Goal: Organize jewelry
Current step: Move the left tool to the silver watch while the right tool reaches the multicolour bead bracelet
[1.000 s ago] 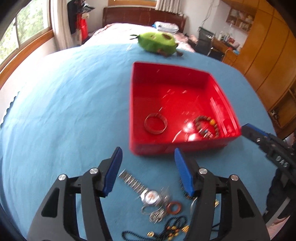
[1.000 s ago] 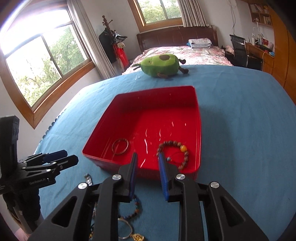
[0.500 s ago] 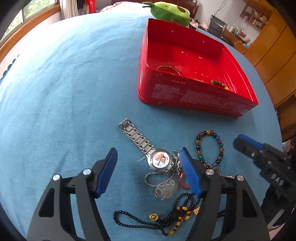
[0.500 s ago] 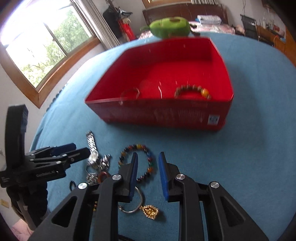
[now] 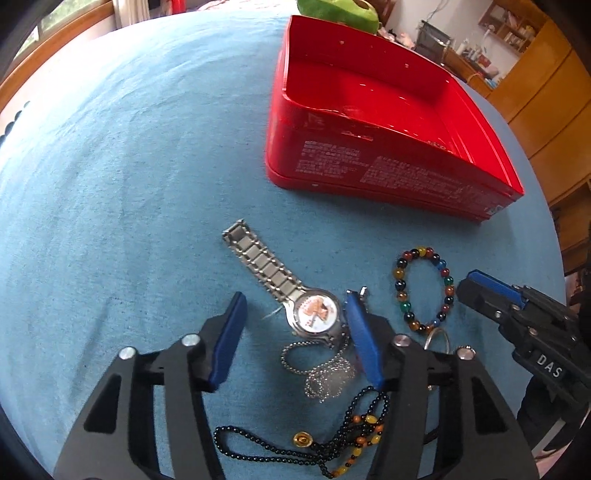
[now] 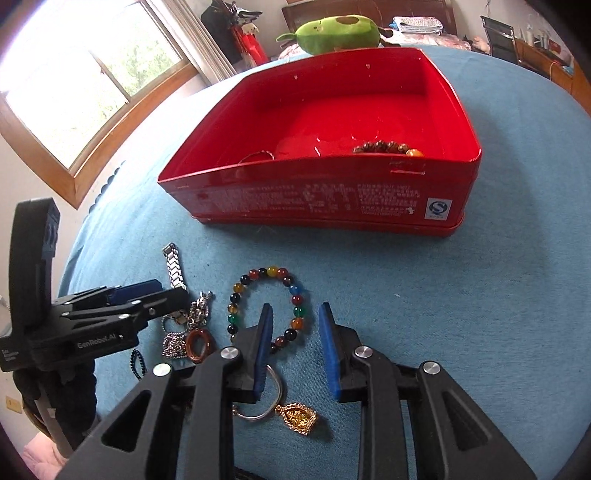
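Observation:
A silver watch (image 5: pixel 314 314) lies on the blue cloth with its face between the fingers of my left gripper (image 5: pixel 295 328). Those jaws are closing, and the pads stand clear of the watch. A multicoloured bead bracelet (image 6: pixel 273 271) lies in front of my right gripper (image 6: pixel 295 334). Its jaws are opening slightly, with the bracelet's near beads between them, untouched. The red tin (image 6: pixel 332 199) stands beyond, holding a brown bead bracelet (image 6: pixel 388 147) and a metal bangle (image 6: pixel 258 157). The left wrist view shows the tin (image 5: pixel 369 173) and the right gripper (image 5: pixel 476 286) beside the bracelet (image 5: pixel 448 291).
More jewellery lies around the watch: a silver chain (image 5: pixel 325 376), a black bead necklace (image 5: pixel 258 452), a reddish ring (image 6: pixel 199 341), a gold pendant (image 6: pixel 299 415) on a metal ring. A green plush toy (image 6: pixel 336 31) sits behind the tin. Cabinets stand at the right.
Both grippers came down from over the tin to the jewellery on the cloth. The left jaws widened, then narrowed around the watch face. The right jaws parted a little.

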The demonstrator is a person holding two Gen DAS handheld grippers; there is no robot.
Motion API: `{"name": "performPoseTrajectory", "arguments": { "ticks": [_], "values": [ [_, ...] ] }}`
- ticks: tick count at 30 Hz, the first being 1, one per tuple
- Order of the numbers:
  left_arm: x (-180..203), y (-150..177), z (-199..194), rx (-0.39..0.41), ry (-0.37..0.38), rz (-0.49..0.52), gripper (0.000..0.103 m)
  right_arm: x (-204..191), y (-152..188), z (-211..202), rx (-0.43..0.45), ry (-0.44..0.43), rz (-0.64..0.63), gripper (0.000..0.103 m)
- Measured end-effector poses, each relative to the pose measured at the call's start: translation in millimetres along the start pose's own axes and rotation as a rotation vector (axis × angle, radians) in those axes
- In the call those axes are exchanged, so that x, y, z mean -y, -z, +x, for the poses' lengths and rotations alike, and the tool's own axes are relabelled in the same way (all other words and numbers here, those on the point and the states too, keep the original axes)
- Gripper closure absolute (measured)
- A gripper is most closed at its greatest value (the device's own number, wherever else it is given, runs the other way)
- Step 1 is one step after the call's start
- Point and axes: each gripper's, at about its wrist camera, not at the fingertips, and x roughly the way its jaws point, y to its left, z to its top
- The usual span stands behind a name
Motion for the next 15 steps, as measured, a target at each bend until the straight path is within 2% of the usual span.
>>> {"name": "performPoseTrajectory", "arguments": {
  "ticks": [4, 8, 12, 15],
  "values": [
    [5, 1, 2, -0.006, 0.022, 0.017, 0.062, 2, -1, 3, -0.005, 0.008, 0.010, 0.077],
    [7, 1, 4, -0.005, 0.029, 0.022, 0.062, 4, -1, 7, -0.015, 0.012, 0.018, 0.076],
    [6, 0, 5, -0.004, 0.040, 0.012, 0.063, 0, -1, 10, -0.014, 0.007, 0.002, 0.070],
    [10, -4, 8, 0.007, 0.032, 0.012, 0.068, -3, 0, 14, -0.010, 0.006, -0.020, 0.070]
  ]
}}
